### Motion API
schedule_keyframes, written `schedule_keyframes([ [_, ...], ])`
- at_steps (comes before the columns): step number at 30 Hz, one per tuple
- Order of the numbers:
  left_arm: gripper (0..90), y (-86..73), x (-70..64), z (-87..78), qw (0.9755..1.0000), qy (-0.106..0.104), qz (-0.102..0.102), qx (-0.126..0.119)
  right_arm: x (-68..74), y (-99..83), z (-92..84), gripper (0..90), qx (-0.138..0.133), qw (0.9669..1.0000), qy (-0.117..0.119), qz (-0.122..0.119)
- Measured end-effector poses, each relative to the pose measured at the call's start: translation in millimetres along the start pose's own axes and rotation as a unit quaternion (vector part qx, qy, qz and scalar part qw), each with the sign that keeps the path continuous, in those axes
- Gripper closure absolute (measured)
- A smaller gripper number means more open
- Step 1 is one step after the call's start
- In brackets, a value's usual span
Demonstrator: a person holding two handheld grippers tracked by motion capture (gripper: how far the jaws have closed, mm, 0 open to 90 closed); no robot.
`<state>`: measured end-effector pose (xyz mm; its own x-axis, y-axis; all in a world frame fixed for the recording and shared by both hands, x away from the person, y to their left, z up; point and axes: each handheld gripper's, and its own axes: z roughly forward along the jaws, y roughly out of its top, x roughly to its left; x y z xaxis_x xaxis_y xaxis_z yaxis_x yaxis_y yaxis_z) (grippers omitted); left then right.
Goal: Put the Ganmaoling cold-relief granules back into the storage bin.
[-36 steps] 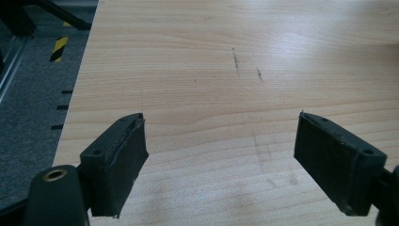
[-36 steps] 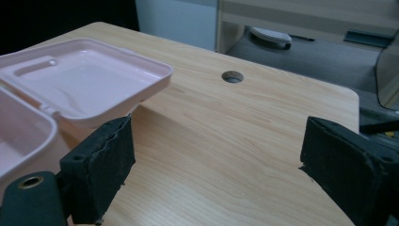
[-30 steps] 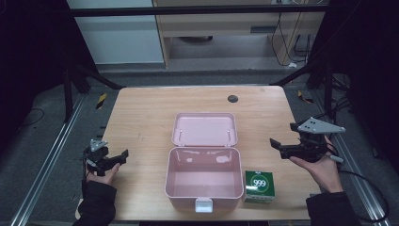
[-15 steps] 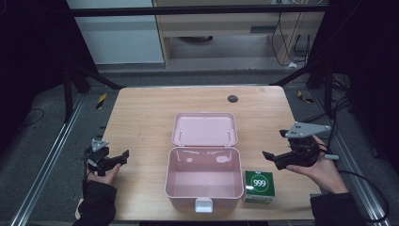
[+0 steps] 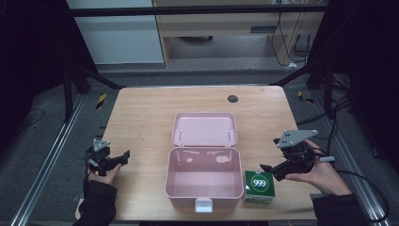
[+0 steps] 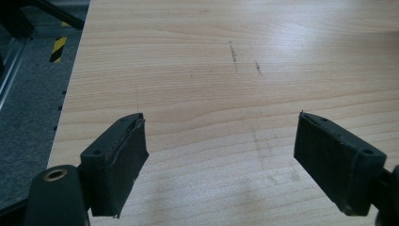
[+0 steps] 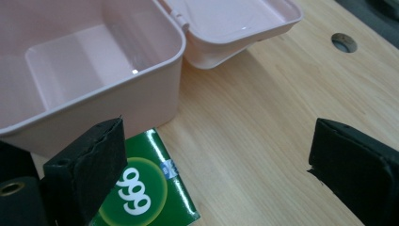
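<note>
- I am looking down on a wooden table [image 5: 141,117] with an open pink box [image 5: 203,178] at its middle, its lid [image 5: 204,129] lying flat behind it on the far side.
- A small green pack [image 5: 258,186] printed with "999" is lying flat on the table, just beside the box's right front corner.
- I am holding the right gripper [image 5: 270,170] just right of the pack, its jaws spread wide and gripping nothing.
- In the right gripper view the pack [image 7: 146,188] is sitting low and left, partly under the left jaw, with the box wall [image 7: 117,110] right behind it.
- I am judging this to be the approach step: I am reaching for the pack and not yet touching it.
- The next move is calling for shifting the right gripper left and down until the jaws are straddling the pack, then closing on its two sides.
- The box wall is leaving little room on that side, so I would be watching the left jaw there.
- The pack looks nearly square from above, so I cannot tell a clear long axis; its printed face is pointing up, and the "999" is reading upright from my side.
- I am resting the left gripper [image 5: 123,156] near the table's left edge, well apart from the box, jaws spread over bare wood [image 6: 221,84].
</note>
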<state>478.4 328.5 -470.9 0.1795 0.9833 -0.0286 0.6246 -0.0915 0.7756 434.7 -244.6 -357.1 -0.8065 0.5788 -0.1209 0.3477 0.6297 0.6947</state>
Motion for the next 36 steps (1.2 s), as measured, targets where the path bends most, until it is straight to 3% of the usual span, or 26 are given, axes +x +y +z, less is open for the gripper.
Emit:
schedule_keyframes([
  [11, 16.8, 0.0, -1.0, 0.2, 1.0, -0.001, 0.003, 0.002, 7.0, -6.6, 8.0, 4.1, 0.033, 0.9987, 0.027, -0.029],
  [21, 16.8, 0.0, -1.8, 0.5, 1.0, -0.001, 0.007, 0.002, 14.6, -13.5, 17.7, 3.7, 0.064, 0.9954, 0.046, -0.054],
  [36, 17.0, 0.1, -2.2, 0.7, 0.9999, 0.0, 0.01, 0.004, 22.9, -19.9, 35.6, 2.1, 0.118, 0.9863, 0.071, -0.091],
])
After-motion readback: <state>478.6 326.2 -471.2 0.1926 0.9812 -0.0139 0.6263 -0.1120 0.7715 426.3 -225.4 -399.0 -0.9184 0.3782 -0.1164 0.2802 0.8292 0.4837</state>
